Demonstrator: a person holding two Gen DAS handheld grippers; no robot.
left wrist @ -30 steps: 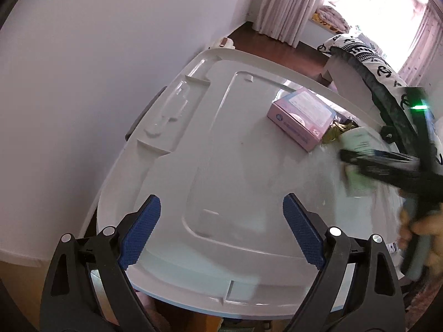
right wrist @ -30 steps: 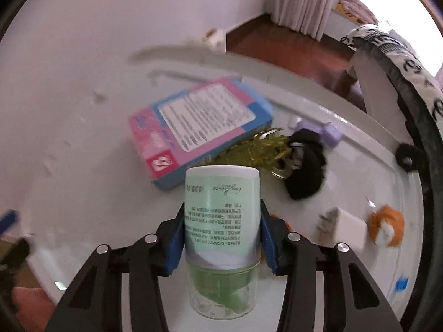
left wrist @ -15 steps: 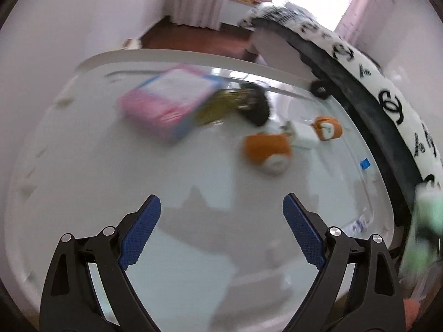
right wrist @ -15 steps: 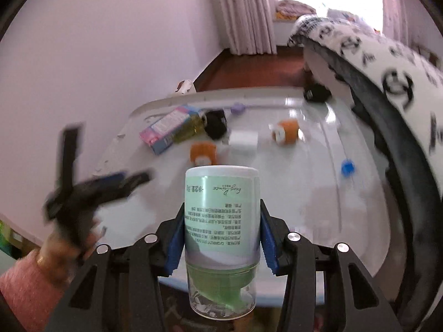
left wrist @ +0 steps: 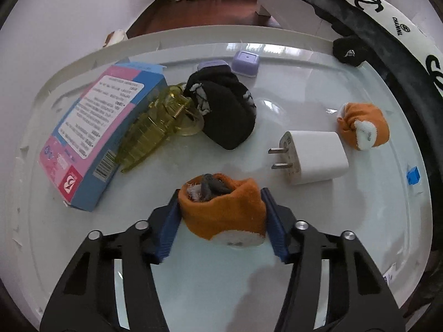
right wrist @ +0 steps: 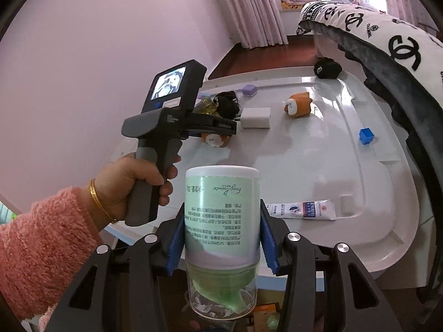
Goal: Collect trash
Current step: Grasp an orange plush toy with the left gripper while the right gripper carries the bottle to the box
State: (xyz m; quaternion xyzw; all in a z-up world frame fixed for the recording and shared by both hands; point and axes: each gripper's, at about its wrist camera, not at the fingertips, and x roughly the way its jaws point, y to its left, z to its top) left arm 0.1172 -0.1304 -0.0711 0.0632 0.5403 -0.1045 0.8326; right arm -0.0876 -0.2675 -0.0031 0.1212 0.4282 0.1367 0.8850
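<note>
While the pink box [left wrist: 102, 135] and yellow hair clip [left wrist: 155, 130] lie uncollected at the table's [left wrist: 277, 290] left, the left tongs [left wrist: 220, 215] grip an orange sock roll [left wrist: 224, 210] resting there; the right tongs [right wrist: 221, 238] clamp a green bottle [right wrist: 221, 218] off its near edge. Most items remain.

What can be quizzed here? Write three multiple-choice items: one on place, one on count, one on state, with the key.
1. The yellow hair clip lies: A) between the pink-blue box and the black sock roll; B) on the charger; C) in a gripper.
2. How many orange sock rolls show? A) one; B) two; C) four.
3. The left gripper is: A) open; B) shut on an orange sock roll; C) shut on a bottle.
Key: A, box on its left, roll on its right; B, one is gripped, one lies farther off; B, both pads press the roll's sides.
</note>
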